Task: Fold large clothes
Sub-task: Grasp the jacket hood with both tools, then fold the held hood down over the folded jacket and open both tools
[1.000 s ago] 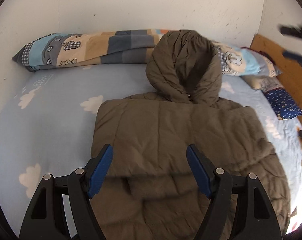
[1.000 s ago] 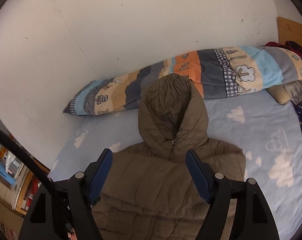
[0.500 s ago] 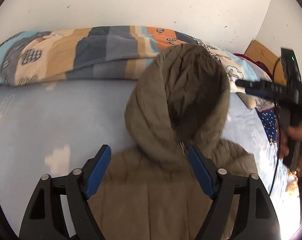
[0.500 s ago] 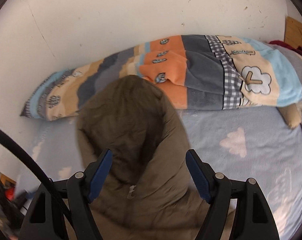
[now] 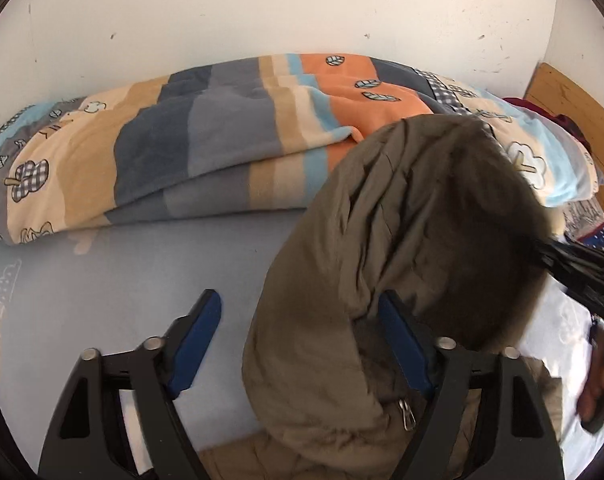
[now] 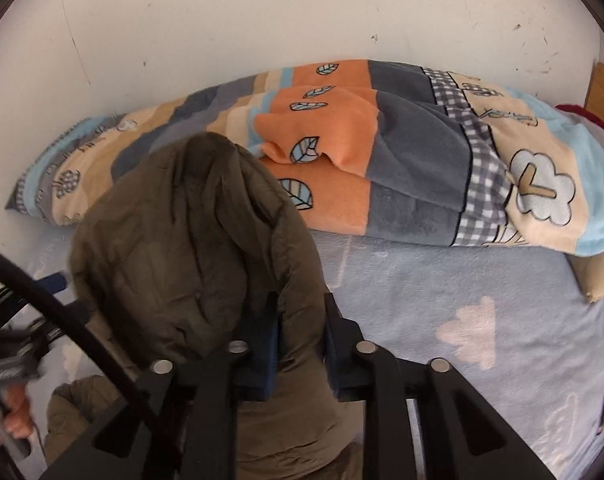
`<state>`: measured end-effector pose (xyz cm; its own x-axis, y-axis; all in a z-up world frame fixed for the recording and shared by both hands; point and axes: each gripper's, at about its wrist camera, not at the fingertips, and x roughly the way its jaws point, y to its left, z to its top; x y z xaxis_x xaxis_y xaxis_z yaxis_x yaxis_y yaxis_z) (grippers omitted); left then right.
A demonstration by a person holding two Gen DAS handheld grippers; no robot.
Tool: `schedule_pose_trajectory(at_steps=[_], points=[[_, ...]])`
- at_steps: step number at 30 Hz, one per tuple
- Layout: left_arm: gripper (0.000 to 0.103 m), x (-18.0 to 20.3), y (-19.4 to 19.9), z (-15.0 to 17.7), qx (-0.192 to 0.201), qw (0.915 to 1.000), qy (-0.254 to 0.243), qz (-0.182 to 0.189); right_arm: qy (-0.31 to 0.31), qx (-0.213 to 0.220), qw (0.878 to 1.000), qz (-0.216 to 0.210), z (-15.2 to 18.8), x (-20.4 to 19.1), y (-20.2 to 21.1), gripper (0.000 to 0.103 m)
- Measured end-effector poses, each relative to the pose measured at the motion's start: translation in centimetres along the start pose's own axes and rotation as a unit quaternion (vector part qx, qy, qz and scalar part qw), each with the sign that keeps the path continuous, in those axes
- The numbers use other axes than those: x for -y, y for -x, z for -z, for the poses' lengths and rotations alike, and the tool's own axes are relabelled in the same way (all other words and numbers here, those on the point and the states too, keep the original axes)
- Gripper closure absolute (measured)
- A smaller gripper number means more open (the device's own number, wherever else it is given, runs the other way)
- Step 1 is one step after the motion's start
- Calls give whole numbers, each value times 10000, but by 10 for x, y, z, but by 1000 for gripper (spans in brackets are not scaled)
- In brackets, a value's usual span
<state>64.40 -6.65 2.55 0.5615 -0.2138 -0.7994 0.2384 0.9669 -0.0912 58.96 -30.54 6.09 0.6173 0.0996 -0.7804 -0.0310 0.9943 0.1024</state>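
**Both claws at the hood of the brown coat**

From the left wrist we see our left claw [image 5: 297, 344] low over the bed [image 5: 113, 300] with its blue sheet. Its jaws have just been closing, but they are still apart. The left edge of the hood [image 5: 414, 216] of the brown puffy coat [image 5: 322, 412] lies between them. The right blue pad [image 5: 402, 348] is against the hood, and the left pad is over bare sheet. A rolled striped blanket [image 5: 221, 152] lies behind, along the white wall [image 5: 261, 12]. The right claw shows as a dark blur at the hood's right edge.

From the right wrist we see our right claw [image 6: 302, 344] clenched on the hood's [image 6: 189, 232] right edge. Its jaws have just squeezed together, with brown cloth pinched between them. The hood lies in front of the blanket [image 6: 402, 160]. A hand [image 6: 15, 416] shows at the far left.
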Motion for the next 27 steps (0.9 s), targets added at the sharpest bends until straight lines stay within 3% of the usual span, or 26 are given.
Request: schedule_pose_trajectory(at_steps=[1,2,7,13,19,22,23,27], points=[[89,0,-7,0,-222,9998,15,-16,10,45,10000,-44,2,-1,4,86],[94,-2,-10,1,-402,9992,73,9,46,80,9999,-86,4,-2,9,86],[94,-4,33,25,-8,9998,-27,179,146,222,9994,-225,19,-9,50,88],[93,-2,122,59,371,9980,-48,510,102,486,9975,-499,51,-14,119,88],[92,8,195,102,459,9969,-128,628,24,712,9950,-693,88,-22,190,89],[88,11,208,137,383,9975,-75,590,94,742,9943,-765,114,-32,216,89],[81,11,206,153,332,9977,44,597,138,716,9945,-750,126,-38,221,89],[71,14,174,209,94,9989,290,363,254,563,9963,-604,185,-57,208,88]])
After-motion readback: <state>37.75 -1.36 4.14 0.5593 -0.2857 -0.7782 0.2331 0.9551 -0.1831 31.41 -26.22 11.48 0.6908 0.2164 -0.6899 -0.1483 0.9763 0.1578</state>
